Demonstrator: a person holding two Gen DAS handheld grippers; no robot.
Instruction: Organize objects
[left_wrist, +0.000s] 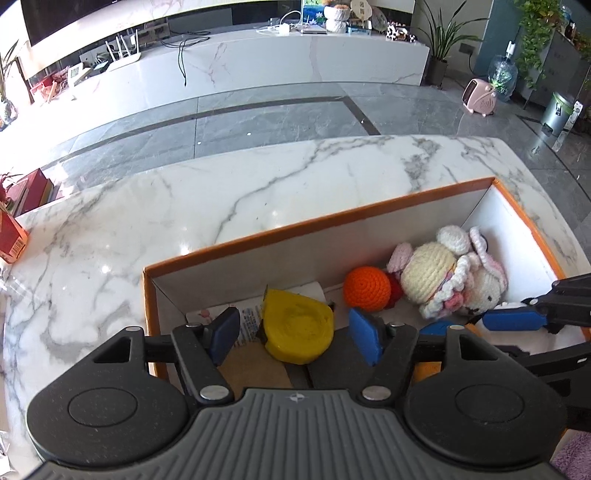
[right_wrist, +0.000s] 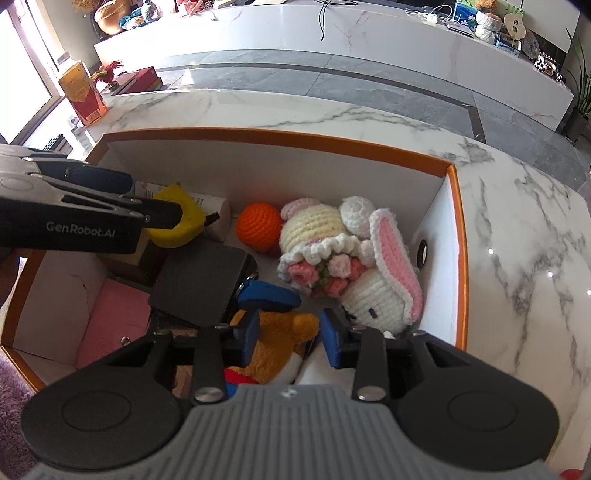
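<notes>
An orange-rimmed white box (left_wrist: 314, 221) (right_wrist: 258, 138) stands on the marble table (left_wrist: 221, 192). Inside lie a crocheted bunny (left_wrist: 443, 280) (right_wrist: 351, 266), an orange crochet ball (left_wrist: 367, 288) (right_wrist: 258, 223) and a yellow moulded piece (left_wrist: 295, 328) (right_wrist: 177, 221). My left gripper (left_wrist: 294, 336) is open, its blue pads either side of the yellow piece with gaps. My right gripper (right_wrist: 290, 334) hangs over an orange plush toy (right_wrist: 280, 339); its pads stand apart, and the right one is clear of the plush. A dark grey block (right_wrist: 201, 280) and a pink item (right_wrist: 110, 321) fill the box's left part.
A red and orange carton (left_wrist: 13, 240) (right_wrist: 83, 94) stands at the table's far left corner. Purple fuzzy fabric (right_wrist: 11, 387) lies beside the box's near side. Bare marble stretches beyond and right of the box; the floor drops off past the far edge.
</notes>
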